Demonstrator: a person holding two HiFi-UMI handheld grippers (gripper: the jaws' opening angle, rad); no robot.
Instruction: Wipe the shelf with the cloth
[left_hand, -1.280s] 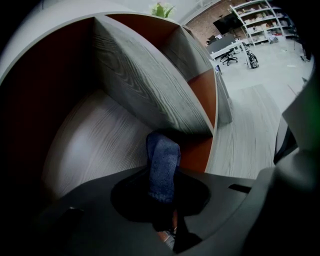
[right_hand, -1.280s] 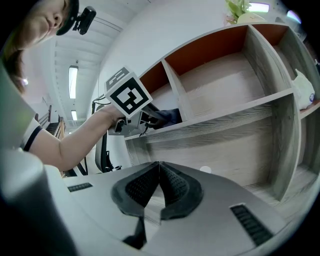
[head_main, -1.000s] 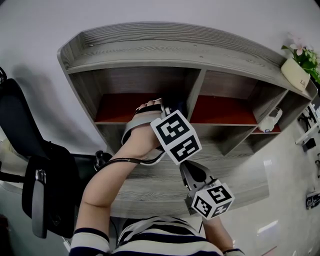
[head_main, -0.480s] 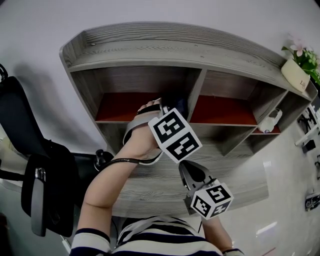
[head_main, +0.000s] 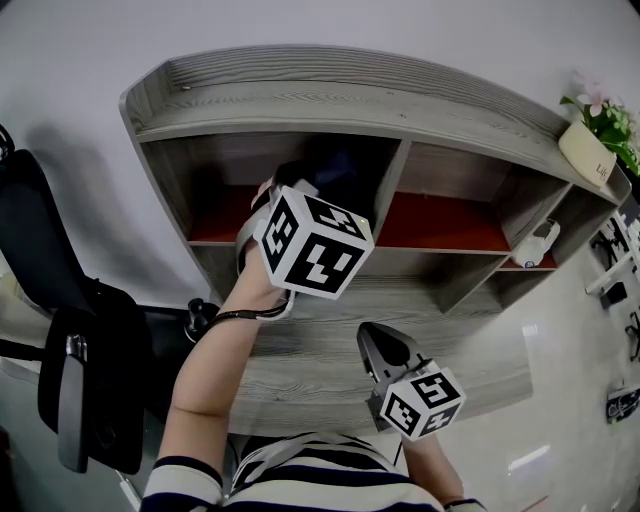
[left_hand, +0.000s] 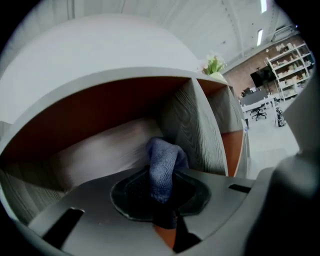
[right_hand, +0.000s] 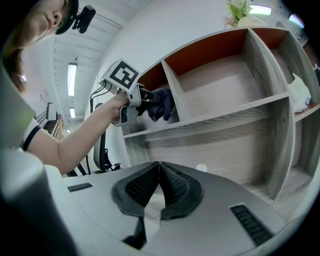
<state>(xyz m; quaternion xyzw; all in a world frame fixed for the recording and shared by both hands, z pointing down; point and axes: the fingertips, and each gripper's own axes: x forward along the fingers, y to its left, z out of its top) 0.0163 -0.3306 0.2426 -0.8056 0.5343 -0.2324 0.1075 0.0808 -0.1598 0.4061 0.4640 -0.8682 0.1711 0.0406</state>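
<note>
The grey wooden shelf (head_main: 340, 95) has red-backed compartments. My left gripper (head_main: 318, 185) reaches into the upper left compartment, next to the upright divider (head_main: 392, 185). It is shut on a dark blue cloth (left_hand: 164, 167), which sticks out between the jaws toward the compartment's floor and the divider (left_hand: 192, 132). The right gripper view shows the cloth (right_hand: 161, 104) inside that compartment. My right gripper (right_hand: 159, 177) is shut with nothing in it, held low in front of the lower part of the shelf (right_hand: 220, 150). In the head view its marker cube (head_main: 422, 398) is near my body.
A white object (head_main: 540, 243) lies in the far right compartment. A potted plant (head_main: 597, 135) stands on the shelf top at the right. A black office chair (head_main: 70, 340) is at the left, beside the shelf.
My left gripper has risen and pushed farther into the upper left compartment with the cloth. The right gripper has stayed where it was.
</note>
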